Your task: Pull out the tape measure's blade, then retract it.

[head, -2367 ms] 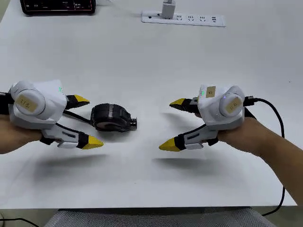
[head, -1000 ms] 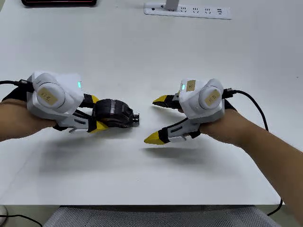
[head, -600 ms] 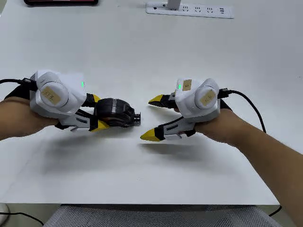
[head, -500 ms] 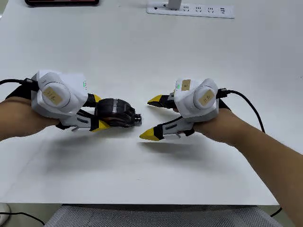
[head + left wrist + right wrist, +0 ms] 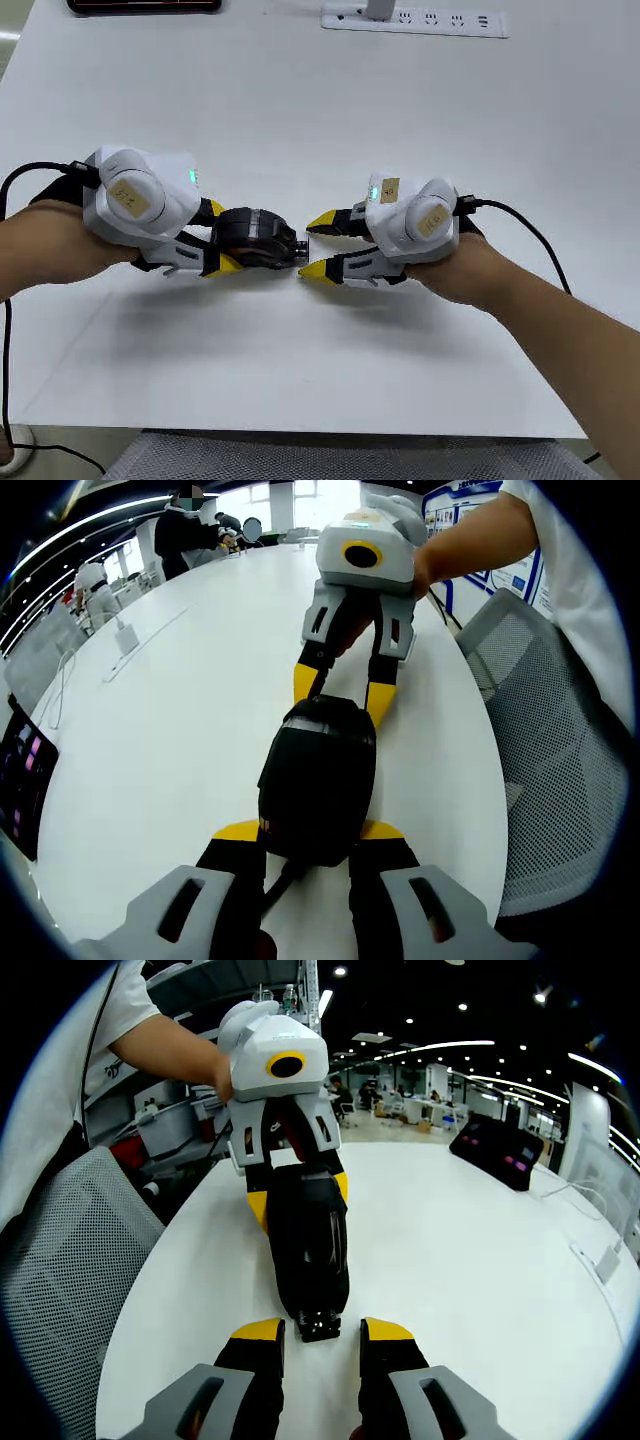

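A black tape measure [image 5: 255,238] lies on the white table [image 5: 300,120], its blade fully in and its hook tab [image 5: 300,255] pointing right. My left gripper [image 5: 215,240] is shut on the case from the left; in the left gripper view its yellow tips press both sides of the tape measure [image 5: 318,780]. My right gripper [image 5: 315,246] faces it from the right. It is open by a narrow gap, and its tips flank the hook tab [image 5: 320,1325] without touching it. The left gripper [image 5: 285,1070] shows beyond the case [image 5: 308,1235].
A white power strip [image 5: 413,17] and a dark device [image 5: 145,5] lie at the table's far edge. A black cable [image 5: 520,225] trails from the right gripper. A mesh chair [image 5: 330,455] stands below the near edge.
My left gripper has closed on the tape measure's case. My right gripper has moved left up to the hook tab, and its jaws have narrowed.
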`<state>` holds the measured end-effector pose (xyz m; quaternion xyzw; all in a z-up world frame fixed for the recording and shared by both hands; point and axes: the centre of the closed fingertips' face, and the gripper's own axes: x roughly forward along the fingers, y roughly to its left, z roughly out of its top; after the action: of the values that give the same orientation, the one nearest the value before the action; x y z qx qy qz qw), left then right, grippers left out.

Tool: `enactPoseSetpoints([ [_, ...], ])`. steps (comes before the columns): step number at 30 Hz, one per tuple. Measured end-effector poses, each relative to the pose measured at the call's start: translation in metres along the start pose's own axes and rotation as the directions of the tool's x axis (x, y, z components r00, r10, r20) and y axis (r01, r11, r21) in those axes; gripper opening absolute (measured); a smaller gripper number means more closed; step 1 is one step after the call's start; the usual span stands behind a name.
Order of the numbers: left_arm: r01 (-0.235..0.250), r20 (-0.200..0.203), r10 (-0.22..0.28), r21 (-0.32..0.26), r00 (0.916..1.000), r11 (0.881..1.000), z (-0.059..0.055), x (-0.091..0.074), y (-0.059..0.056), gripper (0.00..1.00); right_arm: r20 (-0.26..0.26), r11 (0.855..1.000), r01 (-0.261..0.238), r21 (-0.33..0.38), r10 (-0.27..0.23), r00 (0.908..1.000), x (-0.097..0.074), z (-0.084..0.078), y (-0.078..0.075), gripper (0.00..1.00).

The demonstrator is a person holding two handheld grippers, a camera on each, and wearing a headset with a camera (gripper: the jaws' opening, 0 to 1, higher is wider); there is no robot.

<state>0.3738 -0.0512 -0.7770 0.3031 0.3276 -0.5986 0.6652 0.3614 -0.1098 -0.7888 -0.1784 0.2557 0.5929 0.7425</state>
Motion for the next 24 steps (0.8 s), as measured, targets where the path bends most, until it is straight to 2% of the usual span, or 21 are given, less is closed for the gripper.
enactPoseSetpoints([
  [15,0.001,0.002,-0.001,-0.005,1.0000,1.000,0.0000,-0.0003,0.0001,0.27,-0.006,0.999,-0.025,-0.048,0.024,0.9997,0.0050,-0.0010,0.0024,0.12],
  [24,0.000,0.003,0.000,-0.008,1.0000,1.000,-0.0002,-0.0004,-0.0002,0.26,-0.004,0.998,-0.033,-0.060,0.032,0.9995,0.0062,-0.0003,0.0021,0.12],
])
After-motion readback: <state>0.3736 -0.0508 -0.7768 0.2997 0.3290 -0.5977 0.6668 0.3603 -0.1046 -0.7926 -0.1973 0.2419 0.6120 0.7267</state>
